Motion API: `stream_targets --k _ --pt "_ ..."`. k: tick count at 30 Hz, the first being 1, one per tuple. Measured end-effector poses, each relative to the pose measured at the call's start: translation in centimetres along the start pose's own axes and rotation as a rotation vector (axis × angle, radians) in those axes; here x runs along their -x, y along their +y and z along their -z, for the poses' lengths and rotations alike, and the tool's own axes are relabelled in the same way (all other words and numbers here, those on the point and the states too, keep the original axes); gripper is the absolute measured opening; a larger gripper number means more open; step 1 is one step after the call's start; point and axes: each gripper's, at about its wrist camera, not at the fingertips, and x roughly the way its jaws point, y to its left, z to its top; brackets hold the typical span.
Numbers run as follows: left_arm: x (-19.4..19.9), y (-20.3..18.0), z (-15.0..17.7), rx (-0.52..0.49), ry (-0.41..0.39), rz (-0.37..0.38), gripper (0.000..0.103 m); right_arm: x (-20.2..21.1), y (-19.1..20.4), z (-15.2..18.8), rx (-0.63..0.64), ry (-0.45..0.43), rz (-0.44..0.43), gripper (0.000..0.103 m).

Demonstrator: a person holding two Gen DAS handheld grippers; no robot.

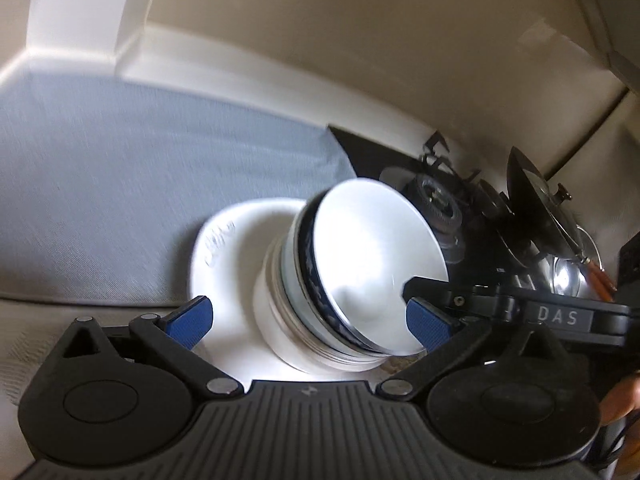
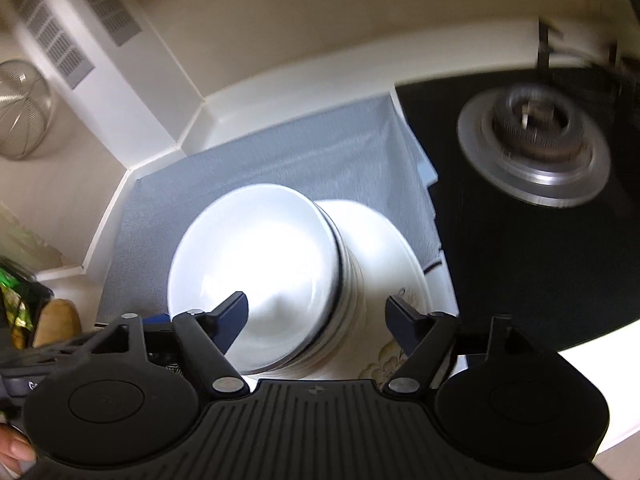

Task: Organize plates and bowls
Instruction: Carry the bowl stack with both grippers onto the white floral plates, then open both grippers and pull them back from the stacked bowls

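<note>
Stack of bowls (image 1: pixel 352 276) sits on a white plate (image 1: pixel 224 248), plate on a grey cloth (image 1: pixel 132 184) over the counter, just beside a black gas stove (image 2: pixel 532 240). Top bowl is plain glossy white inside; the bowl under it shows a dark blue patterned band below the rim, more white rims nested beneath. Plate is white with a faint printed motif near its edge, seen at the lower right in the right wrist view. Both views blurred.

Left gripper (image 1: pixel 310 322) spread wide, blue pads on either side of the stack's base, not clearly touching it. Right gripper (image 2: pixel 318 322) also spread wide, one finger over the top bowl's inside, the other over the plate; contact cannot be told.

Stove burner (image 2: pixel 534 140) is round and metallic. A kettle (image 1: pixel 568 276) stands on the stove's far side. Wire strainer (image 2: pixel 22 110) hangs at left wall
</note>
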Motion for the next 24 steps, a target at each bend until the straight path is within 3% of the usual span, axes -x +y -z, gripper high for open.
stream_targets --k 4,6,8,11,14,18,21,24 --pt "2.3 -0.9 1.2 -0.137 -0.108 -0.015 0.103 2.4 2.2 1.2 0.115 -0.115 0.063 0.084" --pt "3.0 -1.0 1.9 -0.183 -0.101 0.0 0.103 3.4 3.2 2.0 0.173 -0.165 0.101 0.086" --pt "3.4 -0.9 2.6 -0.184 -0.074 -0.008 0.103 4.2 4.0 2.9 0.218 -0.203 0.105 0.092" --pt "4.2 -0.7 3.8 -0.182 -0.077 -0.009 0.103 5.3 5.3 4.1 0.28 -0.252 0.123 0.094" --pt "5.4 -0.7 4.9 -0.192 -0.109 -0.035 0.103 5.9 6.6 5.3 0.328 -0.277 0.121 0.096" --pt "7.6 -1.1 6.4 -0.267 -0.176 -0.14 0.103 6.3 7.8 6.7 0.384 -0.293 0.09 0.098" --pt "8.4 -1.7 7.1 -0.339 -0.186 -0.179 0.103 6.4 8.4 7.2 0.414 -0.307 0.063 0.099" --pt "8.9 -2.1 7.4 -0.347 -0.177 -0.196 0.103 6.3 8.1 7.2 0.396 -0.307 0.053 0.099"
